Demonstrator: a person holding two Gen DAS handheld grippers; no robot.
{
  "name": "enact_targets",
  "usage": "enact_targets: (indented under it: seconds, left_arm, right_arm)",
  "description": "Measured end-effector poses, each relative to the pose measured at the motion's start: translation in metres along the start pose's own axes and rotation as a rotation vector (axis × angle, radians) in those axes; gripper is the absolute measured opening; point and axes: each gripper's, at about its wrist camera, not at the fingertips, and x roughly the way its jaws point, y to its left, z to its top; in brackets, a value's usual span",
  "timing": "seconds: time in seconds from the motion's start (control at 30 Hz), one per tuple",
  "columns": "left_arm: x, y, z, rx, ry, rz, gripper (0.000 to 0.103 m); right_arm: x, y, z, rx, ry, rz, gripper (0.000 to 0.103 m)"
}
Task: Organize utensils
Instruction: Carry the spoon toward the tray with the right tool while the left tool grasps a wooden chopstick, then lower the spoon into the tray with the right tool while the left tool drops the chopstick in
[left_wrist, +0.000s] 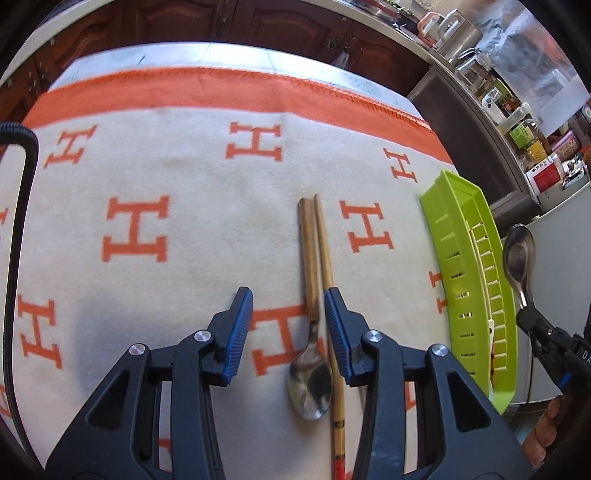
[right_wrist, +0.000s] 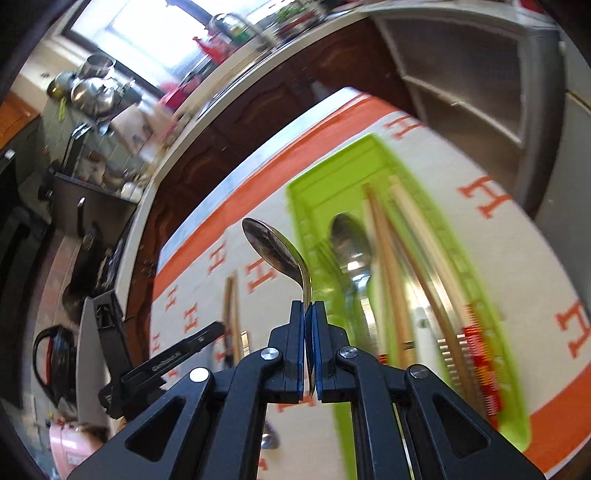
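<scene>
Beside blanket (left_wrist: 184, 177) edge, right tongs (right_wrist: 308, 314) clamp spoon (right_wrist: 273, 247).

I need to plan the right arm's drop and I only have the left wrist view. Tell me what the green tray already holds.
Observer: The right wrist view shows the green tray already holding a metal spoon and several wooden chopsticks, lying lengthwise.
Operator: Confirm how the right gripper has its spoon.
Observer: The right gripper has its jaws shut on the held spoon by the handle, bowl pointing up and away from the jaws.
Operator: Say where that spoon sits relative to the tray.
Observer: It is raised beside the tray's left wall, not yet over the compartments, though that view is motion-blurred.
</scene>
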Motion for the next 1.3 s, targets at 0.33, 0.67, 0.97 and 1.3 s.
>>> enact_targets:
  seconds: [0.33, 0.67, 0.97, 1.3]
  left_arm:
    - [0.012, -0.034, 0.001, 0.063, -0.008, 0.041, 0.006]
    - [-0.018, -0.038, -0.01, 0.034, -0.024, 0.047, 0.005]
    - [-0.07, -0.09, -0.025, 0.085, -0.037, -0.059, 0.005]
    - [-0.078, -0.196, -0.042, 0.257, 0.034, -0.203, 0.005]
  right_arm:
    - [-0.026, -0.065, -0.006, 0.084, -0.083, -0.137, 0.004]
    - [0.004, -0.067, -0.01, 0.095, -0.033, -0.141, 0.022]
    - [-0.02, -0.059, -0.018, 0.045, -0.089, -0.122, 0.036]
    - [-0.057, -0.076, -0.029, 0.03, -0.161, -0.126, 0.036]
